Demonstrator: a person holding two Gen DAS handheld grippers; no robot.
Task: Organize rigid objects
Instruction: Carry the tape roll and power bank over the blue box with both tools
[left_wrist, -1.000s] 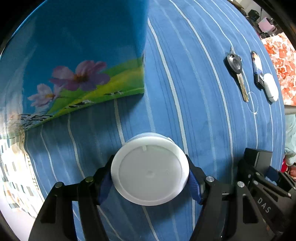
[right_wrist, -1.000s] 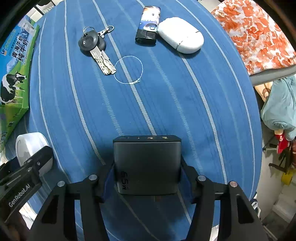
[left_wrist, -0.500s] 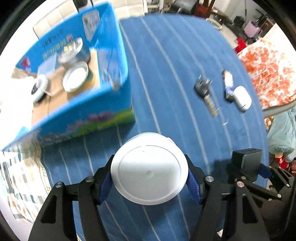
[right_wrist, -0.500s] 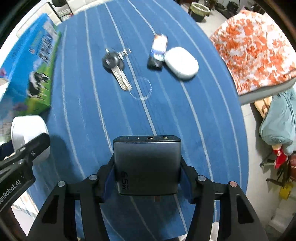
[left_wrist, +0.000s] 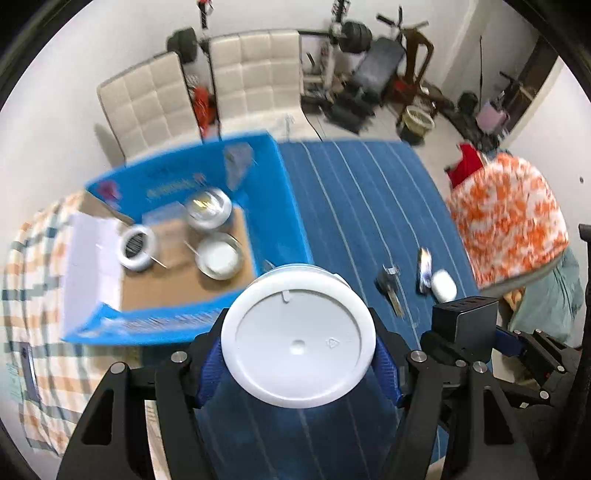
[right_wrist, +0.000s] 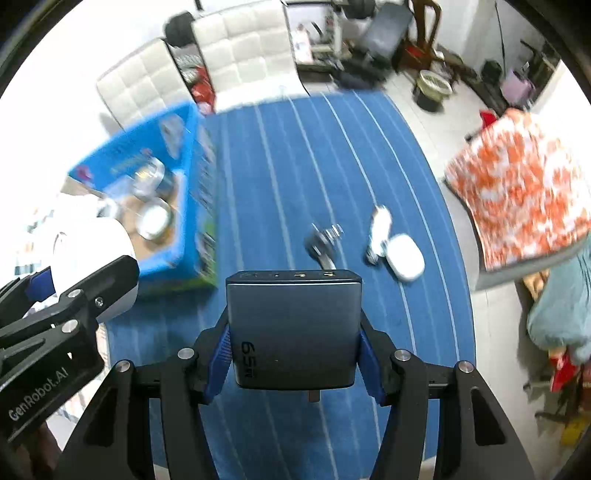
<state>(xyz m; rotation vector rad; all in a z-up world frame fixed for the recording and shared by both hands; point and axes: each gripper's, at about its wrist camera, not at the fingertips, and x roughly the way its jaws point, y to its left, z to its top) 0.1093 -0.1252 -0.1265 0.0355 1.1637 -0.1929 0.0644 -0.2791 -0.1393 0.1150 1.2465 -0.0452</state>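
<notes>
Blue cloth (right_wrist: 295, 177): one keys (right_wrist: 323, 242), one case (right_wrist: 404, 258).

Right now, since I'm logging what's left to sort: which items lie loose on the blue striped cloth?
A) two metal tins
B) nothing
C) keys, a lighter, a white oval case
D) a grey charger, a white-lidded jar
C: the bunch of keys, the lighter and the white oval case lie on the blue striped cloth.
</notes>
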